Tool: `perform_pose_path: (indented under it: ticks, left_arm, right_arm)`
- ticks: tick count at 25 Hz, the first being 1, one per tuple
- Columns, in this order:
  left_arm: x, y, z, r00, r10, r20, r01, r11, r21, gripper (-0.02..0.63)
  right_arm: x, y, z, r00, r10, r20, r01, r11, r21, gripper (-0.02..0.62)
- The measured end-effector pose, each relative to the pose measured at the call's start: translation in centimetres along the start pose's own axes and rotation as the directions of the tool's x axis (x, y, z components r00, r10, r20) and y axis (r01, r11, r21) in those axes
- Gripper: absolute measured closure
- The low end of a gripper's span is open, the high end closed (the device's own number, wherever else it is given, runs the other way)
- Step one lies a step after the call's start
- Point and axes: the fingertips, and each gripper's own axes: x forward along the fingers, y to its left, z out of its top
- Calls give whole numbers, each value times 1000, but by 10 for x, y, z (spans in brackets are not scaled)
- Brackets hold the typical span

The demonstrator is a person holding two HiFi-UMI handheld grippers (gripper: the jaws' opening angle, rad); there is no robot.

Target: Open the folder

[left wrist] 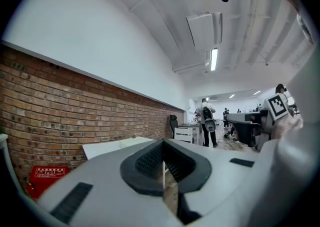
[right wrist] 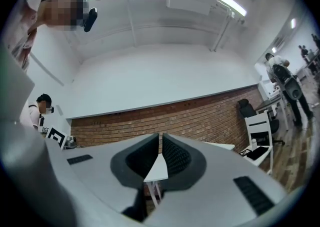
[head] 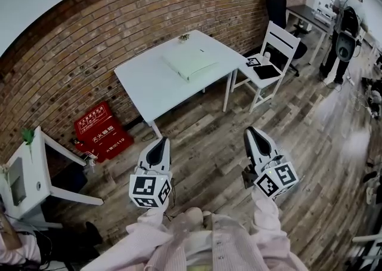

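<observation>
The folder, pale and closed, lies flat on the white table against the brick wall, well ahead of me. Both grippers hover over the wooden floor, short of the table and apart from it. My left gripper points at the table's near left corner, its jaws shut with nothing between them. To its right, my right gripper also has its jaws together and holds nothing. In the left gripper view the left gripper frames the table beyond. In the right gripper view the right gripper shows the table's corner behind its pads.
A white chair with a dark tablet on its seat stands right of the table. A red box sits by the wall at the left, near another white chair. A person stands at far right by desks.
</observation>
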Motion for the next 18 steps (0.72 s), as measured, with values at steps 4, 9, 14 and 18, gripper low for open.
perform_pose_path:
  ticks: [4, 9, 14, 18]
  left_arm:
    - [5, 4, -3, 999, 35, -2, -35, 999, -29, 609]
    - [13, 5, -7, 999, 45, -4, -45, 998, -40, 541]
    - [29, 14, -10, 998, 55, -6, -56, 997, -54, 492]
    - [50, 26, -14, 998, 61, -4, -62, 996, -64, 480]
  right_arm:
    - [2, -9, -1, 1000, -18, -17, 18, 1000, -16, 570]
    - [6, -20, -8, 999, -26, -25, 26, 1000, 5, 526]
    - [21, -29, -14, 999, -26, -38, 27, 1000, 11, 512]
    - [40, -42, -20, 999, -30, -45, 30, 999, 11, 508]
